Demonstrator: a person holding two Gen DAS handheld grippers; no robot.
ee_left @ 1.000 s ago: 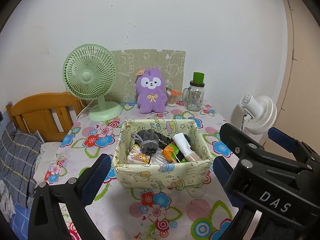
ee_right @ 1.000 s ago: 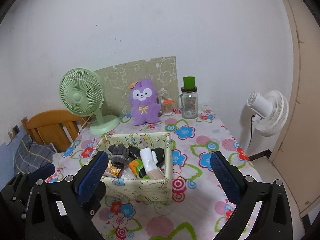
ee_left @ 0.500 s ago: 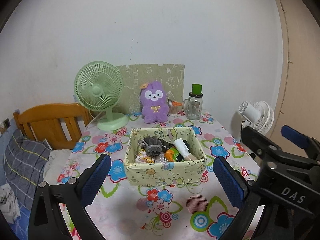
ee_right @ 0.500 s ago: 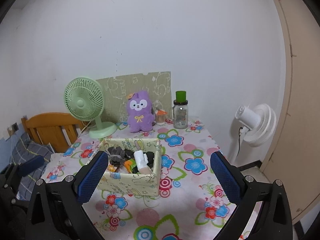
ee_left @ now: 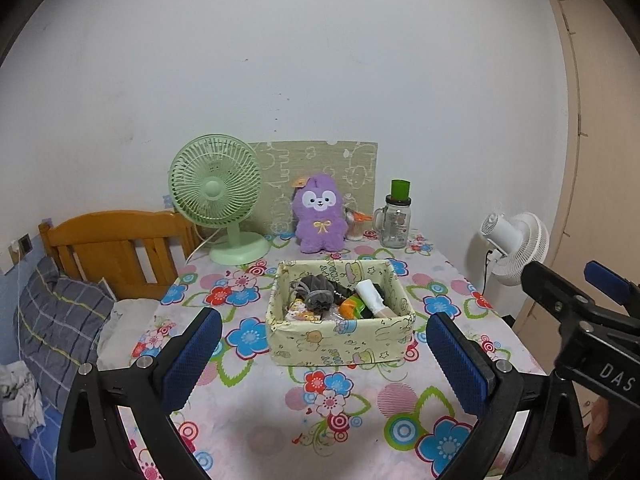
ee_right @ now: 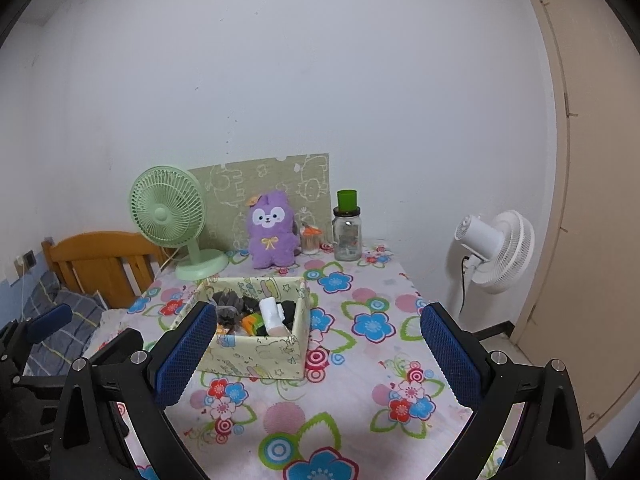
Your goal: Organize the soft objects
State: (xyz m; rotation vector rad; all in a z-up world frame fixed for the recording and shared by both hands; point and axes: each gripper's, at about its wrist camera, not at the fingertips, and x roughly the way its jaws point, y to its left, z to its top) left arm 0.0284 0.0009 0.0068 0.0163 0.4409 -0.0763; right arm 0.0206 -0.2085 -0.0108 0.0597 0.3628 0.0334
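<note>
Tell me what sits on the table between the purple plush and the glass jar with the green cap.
A small clear container with an orange top stands between the purple plush and the glass jar; the right wrist view shows it best.

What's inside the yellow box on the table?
The yellow box holds a grey scrunchie, a white roll, something orange and green and a cartoon packet. Whatever lies underneath is covered.
</note>
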